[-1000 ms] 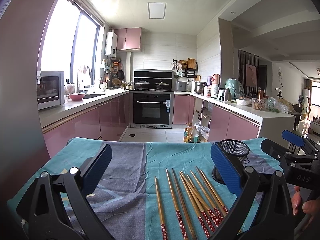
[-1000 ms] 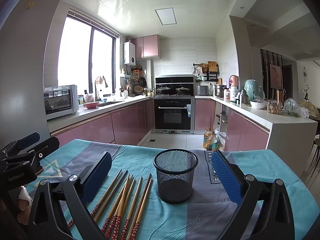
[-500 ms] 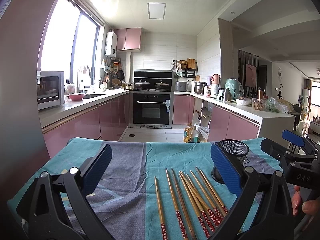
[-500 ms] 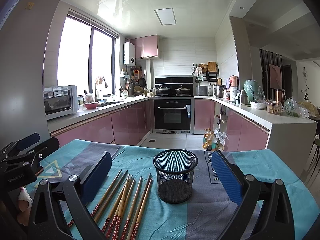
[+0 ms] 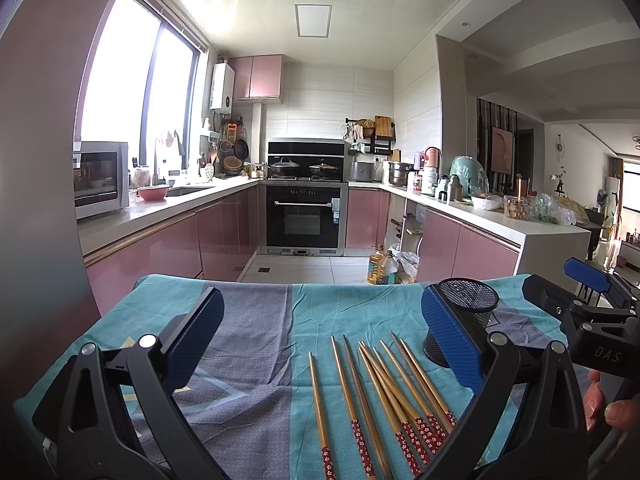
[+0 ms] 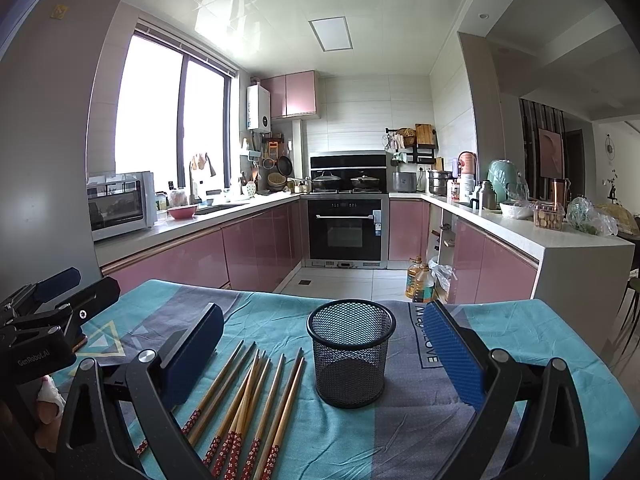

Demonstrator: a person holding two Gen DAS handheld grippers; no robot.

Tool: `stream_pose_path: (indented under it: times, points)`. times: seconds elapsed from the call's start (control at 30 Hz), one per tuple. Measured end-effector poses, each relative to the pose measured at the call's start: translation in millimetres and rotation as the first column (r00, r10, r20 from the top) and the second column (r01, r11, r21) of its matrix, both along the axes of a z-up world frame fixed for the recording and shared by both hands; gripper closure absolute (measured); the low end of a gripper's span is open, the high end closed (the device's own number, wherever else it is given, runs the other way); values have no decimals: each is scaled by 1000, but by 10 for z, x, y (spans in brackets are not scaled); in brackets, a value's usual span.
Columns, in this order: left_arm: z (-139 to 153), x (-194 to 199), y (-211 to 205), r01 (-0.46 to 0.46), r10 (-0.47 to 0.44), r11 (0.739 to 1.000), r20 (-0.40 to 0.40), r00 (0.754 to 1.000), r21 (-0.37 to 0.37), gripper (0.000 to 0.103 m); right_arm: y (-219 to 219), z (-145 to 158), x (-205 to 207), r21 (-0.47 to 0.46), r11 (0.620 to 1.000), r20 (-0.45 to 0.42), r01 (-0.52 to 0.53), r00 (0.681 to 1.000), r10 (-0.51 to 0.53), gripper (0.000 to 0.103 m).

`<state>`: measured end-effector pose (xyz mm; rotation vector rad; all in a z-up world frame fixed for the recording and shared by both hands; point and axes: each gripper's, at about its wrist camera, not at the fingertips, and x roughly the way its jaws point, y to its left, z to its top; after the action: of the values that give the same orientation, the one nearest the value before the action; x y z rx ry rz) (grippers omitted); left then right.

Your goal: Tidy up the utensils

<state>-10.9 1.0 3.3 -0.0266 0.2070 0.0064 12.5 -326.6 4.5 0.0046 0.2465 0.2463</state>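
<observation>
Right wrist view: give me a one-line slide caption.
Open right claw hovers over a teal tablecloth, facing an empty black mesh cup with loose chopsticks beside it.

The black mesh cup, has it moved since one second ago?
No. The black mesh cup keeps its place beside the chopsticks on the tablecloth.

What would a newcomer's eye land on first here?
Probably the loose fan of wooden chopsticks with red patterned ends, lying flat on the teal and grey tablecloth. Just right of them stands the empty black wire-mesh cup, upright and apart from them. Framing each view, the left gripper and right gripper hang wide open, holding nothing.
</observation>
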Motion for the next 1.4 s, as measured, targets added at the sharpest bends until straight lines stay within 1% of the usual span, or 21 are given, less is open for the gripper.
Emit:
stream_pose_path:
  times: [0.67, 0.8, 0.9, 1.0, 1.07, 1.17, 1.27, 1.3, 1.33, 1.37, 1.4]
  points:
    - [-25, 20, -28, 1, -1, 1000, -16, 1000, 6, 6, 29, 3, 47, 0, 1000, -6, -4, 1000, 4, 6]
    - [-34, 37, -37, 1, -1, 1000, -26, 1000, 13, 6, 36, -15, 74, -2, 1000, -21, -22, 1000, 22, 6]
    - [-52, 83, -35, 6, -5, 1000, -44, 999, 23, 6, 71, -51, 125, -7, 999, -53, -54, 997, 53, 6]
    - [-111, 169, 17, 9, -6, 1000, -92, 996, 25, 6, 116, -136, 207, -9, 995, -115, -102, 988, 100, 6]
    - [-187, 267, 81, -1, 5, 1000, -144, 990, 28, 6, 169, -233, 239, -26, 992, -159, -125, 980, 119, 6]
    - [-333, 420, 159, -6, 16, 999, -235, 972, 46, 6, 284, -417, 346, -60, 983, -261, -171, 954, 150, 6]
    - [-488, 577, 180, 24, -1, 997, -321, 947, 70, 6, 364, -591, 445, -74, 977, -345, -201, 924, 165, 7]
    - [-533, 615, 181, 31, -3, 997, -342, 940, 76, 6, 373, -643, 484, -69, 977, -371, -203, 914, 164, 12]
    - [-579, 643, 179, 45, -14, 996, -360, 933, 78, 8, 382, -690, 530, -65, 977, -398, -203, 903, 161, 18]
    - [-622, 677, 174, 64, -29, 995, -381, 924, 78, 10, 385, -742, 537, -63, 977, -412, -202, 897, 159, 21]
    - [-661, 707, 161, 74, -37, 994, -395, 918, 79, 14, 385, -778, 572, -60, 978, -432, -199, 889, 154, 25]
